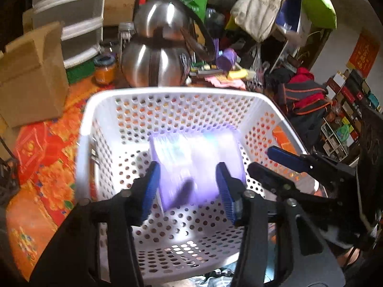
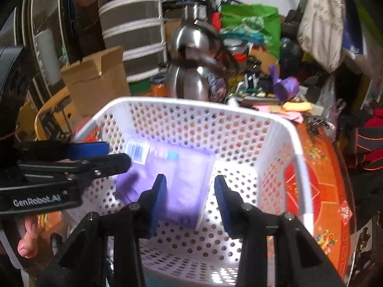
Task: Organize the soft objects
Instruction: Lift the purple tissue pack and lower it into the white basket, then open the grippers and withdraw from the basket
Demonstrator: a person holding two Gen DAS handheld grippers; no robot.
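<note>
Inside white perforated basket [image 1: 167,95]: purple soft pack [image 1: 191,157], blurred, lying tilted.

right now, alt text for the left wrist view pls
A purple soft pack lies blurred inside a white perforated basket, between the open blue pads of the left hand-held gripper. The right hand-held gripper reaches in from the right; steel kettles stand behind.

Left gripper [image 1: 189,186]: held above white basket [image 1: 167,93], angled down, jaws parted, nothing pressed | Right gripper [image 2: 190,196]: held beside it over basket, jaws parted, nothing clamped | Hand [image 2: 27,238]: wrapped on left handle.
</note>
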